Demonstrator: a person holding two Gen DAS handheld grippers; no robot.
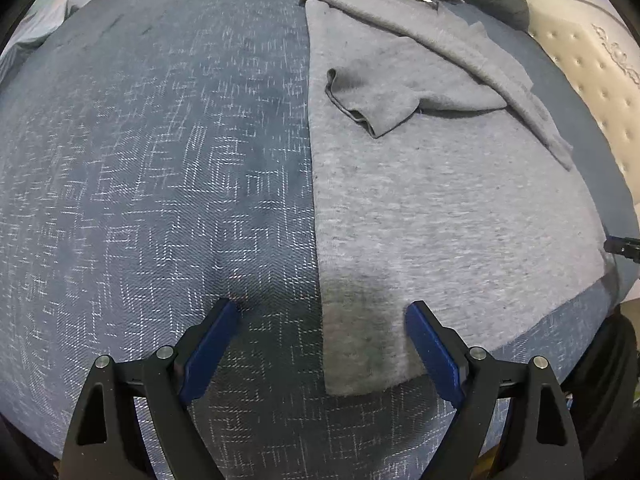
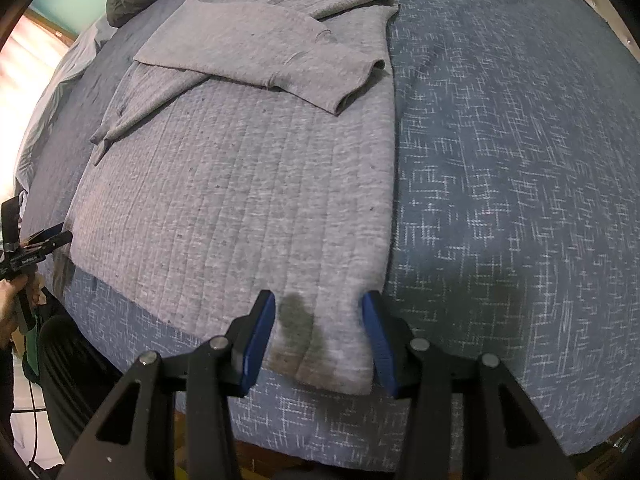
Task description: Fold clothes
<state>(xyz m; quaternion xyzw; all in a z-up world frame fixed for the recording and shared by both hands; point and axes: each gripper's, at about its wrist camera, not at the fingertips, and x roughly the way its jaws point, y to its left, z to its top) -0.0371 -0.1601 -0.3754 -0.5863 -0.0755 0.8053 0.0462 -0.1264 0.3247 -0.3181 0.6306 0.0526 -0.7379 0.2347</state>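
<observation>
Grey shirt (image 1: pixel 440 208) flat on blue bedspread (image 1: pixel 160 160), sleeves folded inward. Left wrist view: left gripper (image 1: pixel 322 316) spread wide over hem corner, nothing grasped. Right wrist view: right gripper (image 2: pixel 319 304) half-open, straddling opposite corner (image 2: pixel 336 352); contact cannot tell; hand (image 2: pixel 10 304) at edge.

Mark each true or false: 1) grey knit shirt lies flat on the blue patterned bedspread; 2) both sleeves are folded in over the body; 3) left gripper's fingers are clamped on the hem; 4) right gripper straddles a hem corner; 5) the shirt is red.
1) True: the grey knit shirt lies flat on the blue patterned bedspread.
2) True.
3) False: the left gripper is wide open, clamped on nothing.
4) True: the right gripper has a hem corner between its fingers.
5) False: it is grey.
</observation>
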